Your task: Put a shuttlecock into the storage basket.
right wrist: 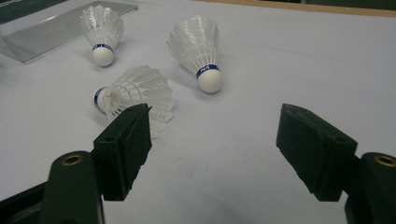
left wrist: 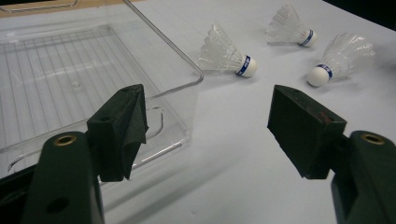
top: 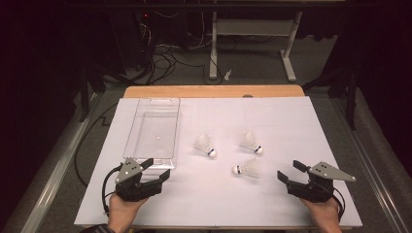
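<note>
I see three shuttlecocks lying on their sides on the white sheet (top: 291,126) that covers the table, grouped right of centre between my two grippers. Each has a translucent white ribbed plastic skirt flaring from a round white cork tip with a blue band behind it.

The left shuttlecock (top: 205,144) lies just beside the tray, its long axis diagonal, tip toward me and to the right. The far shuttlecock (top: 251,142) lies much the same way, tip toward the near right. The near shuttlecock (top: 247,168) lies almost crosswise, tip pointing left and skirt opening right. None touches another.

The clear plastic tray (top: 141,109) is a long rectangle with rounded corners, a ribbed floor and glossy walls, set left of the shuttlecocks with its long side running away from me.

My left gripper (top: 158,170) sits at the tray's near end, its matte black wedge-shaped jaws spread wide with nothing between them. My right gripper (top: 291,171) rests at the near right, jaws likewise spread and empty, the near shuttlecock lying just ahead of its left jaw.
</note>
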`<state>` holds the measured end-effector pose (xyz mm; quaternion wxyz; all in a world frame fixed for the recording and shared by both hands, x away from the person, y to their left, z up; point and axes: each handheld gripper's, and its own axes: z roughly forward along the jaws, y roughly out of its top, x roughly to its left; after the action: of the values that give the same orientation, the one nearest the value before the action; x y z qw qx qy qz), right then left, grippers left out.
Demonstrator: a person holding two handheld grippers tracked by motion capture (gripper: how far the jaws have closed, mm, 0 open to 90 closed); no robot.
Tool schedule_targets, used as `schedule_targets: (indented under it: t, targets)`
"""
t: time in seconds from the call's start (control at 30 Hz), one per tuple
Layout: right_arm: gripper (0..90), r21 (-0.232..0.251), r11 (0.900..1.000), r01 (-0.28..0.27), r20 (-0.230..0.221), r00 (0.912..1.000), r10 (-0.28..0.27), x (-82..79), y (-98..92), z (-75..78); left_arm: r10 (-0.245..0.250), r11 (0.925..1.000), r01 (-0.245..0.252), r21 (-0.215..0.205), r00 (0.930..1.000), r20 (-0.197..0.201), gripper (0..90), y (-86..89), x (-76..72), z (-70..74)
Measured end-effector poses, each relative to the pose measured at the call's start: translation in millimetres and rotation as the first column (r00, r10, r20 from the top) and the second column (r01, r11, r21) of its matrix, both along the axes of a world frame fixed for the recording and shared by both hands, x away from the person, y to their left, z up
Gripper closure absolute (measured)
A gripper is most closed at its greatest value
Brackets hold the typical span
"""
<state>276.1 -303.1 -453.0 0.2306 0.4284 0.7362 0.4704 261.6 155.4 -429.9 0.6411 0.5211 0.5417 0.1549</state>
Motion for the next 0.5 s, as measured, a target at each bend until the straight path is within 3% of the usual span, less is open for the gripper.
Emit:
schedule_targets:
  t: [0.5]
  targets:
    - [27.2, -0.009, 1.0, -0.008, -0.003, 1.0, 0.007, 0.8, 0.7, -0.7, -0.003, 0.9998, 0.003, -0.017, 1.0, -0.004, 29.5, -5.6, 7.2, 5.2]
